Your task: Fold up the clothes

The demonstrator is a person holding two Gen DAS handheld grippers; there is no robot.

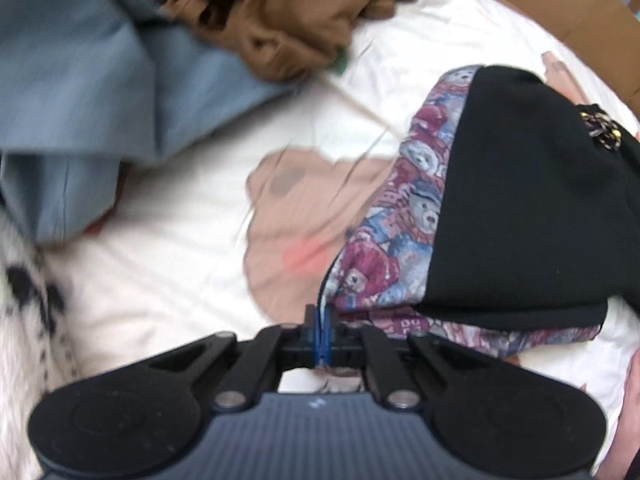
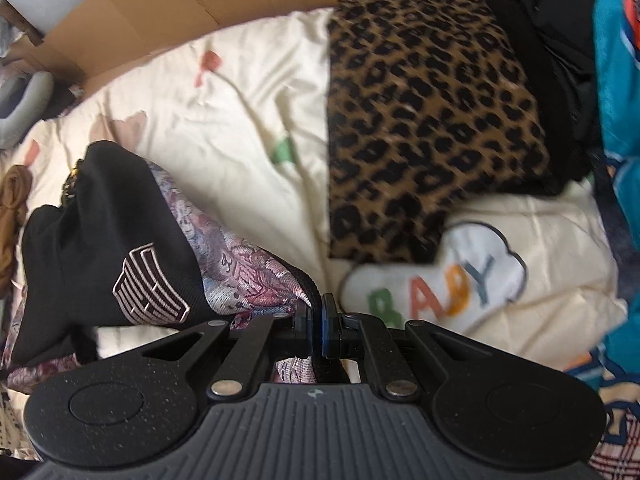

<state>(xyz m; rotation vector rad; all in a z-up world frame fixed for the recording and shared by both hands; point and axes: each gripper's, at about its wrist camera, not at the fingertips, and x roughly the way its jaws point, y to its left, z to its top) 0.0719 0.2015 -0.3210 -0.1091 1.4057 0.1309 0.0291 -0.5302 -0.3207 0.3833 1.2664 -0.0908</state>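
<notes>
On the cream bedsheet [image 2: 248, 120], the black garment with teddy-bear lining [image 1: 520, 200] is pinched at two edge points by the clamped jaws of the left gripper [image 1: 322, 320] and right gripper [image 2: 318, 316].

Lots here you can't really make out

Your left wrist view is smeared: the blue-grey garment [image 1: 76, 92] and brown garment [image 1: 296, 12] are soft and both run off the top edge, and the spotted fabric [image 1: 28, 308] is cut by the left edge. On the right wrist view the leopard-print cloth [image 2: 424, 120] is blurred, the teal fabric [image 2: 616, 80] runs off the right edge, and the bear-print garment [image 2: 240, 264] is mostly buried under the black garment [image 2: 104, 216].
</notes>
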